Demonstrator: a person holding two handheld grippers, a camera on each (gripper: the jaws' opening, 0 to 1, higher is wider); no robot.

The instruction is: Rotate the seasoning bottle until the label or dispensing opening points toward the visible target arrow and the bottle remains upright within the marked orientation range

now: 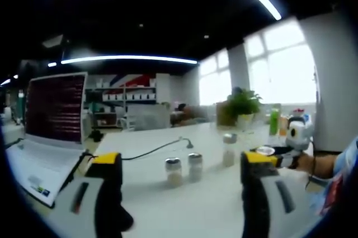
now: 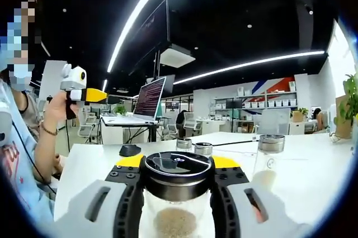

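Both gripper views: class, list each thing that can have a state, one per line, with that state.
Left gripper: open, holding nothing.
Right gripper: shut on seasoning bottle.
Seasoning bottle: upright, capped.
Two small shakers: upright, capped.
Taller shaker: upright, capped.
Laptop: lid open, screen lit.

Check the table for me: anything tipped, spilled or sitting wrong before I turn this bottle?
Nothing stands out. The seasoning bottle stands upright between the right gripper jaws, lid on. The other shakers stand upright on the white table, with no spill showing. The left gripper is open.
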